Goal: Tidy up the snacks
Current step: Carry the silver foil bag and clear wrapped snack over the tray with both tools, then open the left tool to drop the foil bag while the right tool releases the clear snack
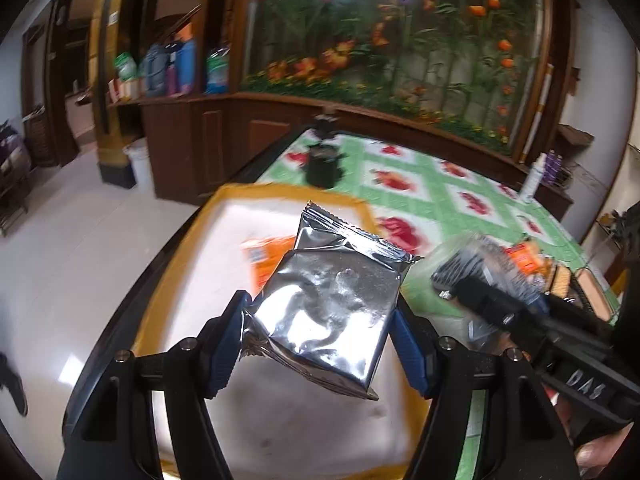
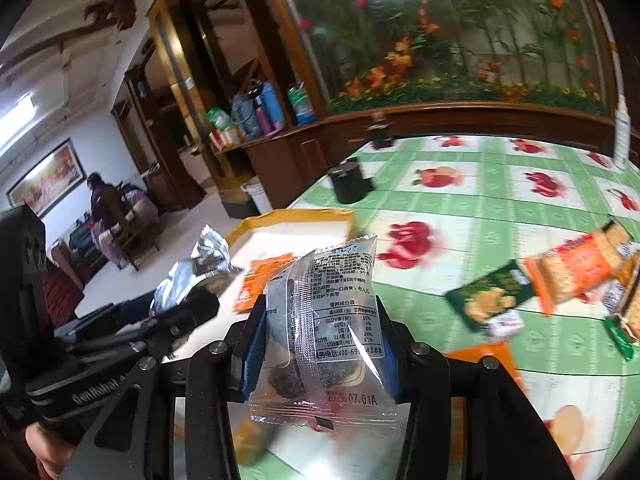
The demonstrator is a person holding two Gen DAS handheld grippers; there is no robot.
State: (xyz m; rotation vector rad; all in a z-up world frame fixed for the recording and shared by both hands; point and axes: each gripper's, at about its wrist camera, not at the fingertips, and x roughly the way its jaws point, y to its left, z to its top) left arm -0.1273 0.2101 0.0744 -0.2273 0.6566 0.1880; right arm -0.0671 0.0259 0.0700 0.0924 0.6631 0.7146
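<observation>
Left claw (image 1: 320,340) grips a crinkled silver foil snack packet (image 1: 332,312) between its blue pads, above the white yellow-rimmed tray (image 1: 224,216). Right claw (image 2: 320,344) clamps a clear printed snack pouch (image 2: 332,320) over the green floral surface (image 2: 500,200).

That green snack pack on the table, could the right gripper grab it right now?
Probably not yet. The right gripper is already shut on a clear packet, so its fingers are full. The green pack lies uncovered on the tablecloth otherwise.

Bright indoor light; foil glare; fisheye-warped, blurred edges.
</observation>
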